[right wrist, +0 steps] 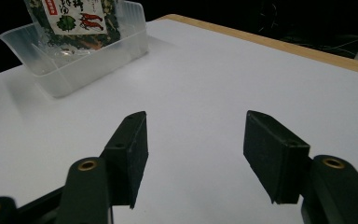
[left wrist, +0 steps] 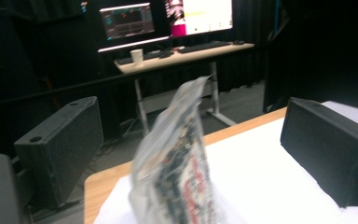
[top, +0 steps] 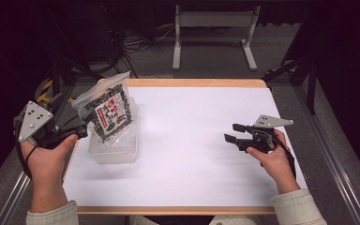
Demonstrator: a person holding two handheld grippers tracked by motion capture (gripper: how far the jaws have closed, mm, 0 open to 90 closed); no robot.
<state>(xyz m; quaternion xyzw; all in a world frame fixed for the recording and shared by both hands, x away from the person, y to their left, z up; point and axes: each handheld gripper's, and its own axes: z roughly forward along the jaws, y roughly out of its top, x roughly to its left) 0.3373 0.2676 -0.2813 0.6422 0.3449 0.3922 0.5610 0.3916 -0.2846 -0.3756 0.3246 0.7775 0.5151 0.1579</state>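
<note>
High view: the left gripper (top: 77, 126) sits at the left edge of the frame, just off the table's (top: 201, 154) white top, with its jaws pointing right toward a printed snack bag (top: 110, 111). The bag stands tilted in a clear plastic tub (top: 117, 147) at the left middle of the frame, its sealed top leaning toward the upper left. The tub's wall props the bag up, which is likely why it stays on end. The gripper's tips lie just beside the bag's left edge. The right gripper (top: 232, 133) is at the right middle, well apart from the tub, hovering over bare white surface with nothing near it; it looks parked out of the way.

Left gripper view: the 2 black jaws stand wide at the left and right edges, and the bag (left wrist: 177, 158) rises between them in the lower middle, blurred. Neither pad presses on it; there is a clear gap on both sides, so the bag is loose and resting on its own. A desk with monitors (left wrist: 168, 21) fills the upper background.

Right gripper view: both jaws stand well apart at the bottom with only white table between them, holding nothing. The tub (right wrist: 74, 56) and the bag's lower half (right wrist: 77, 18) sit in the upper left corner, far ahead.
</note>
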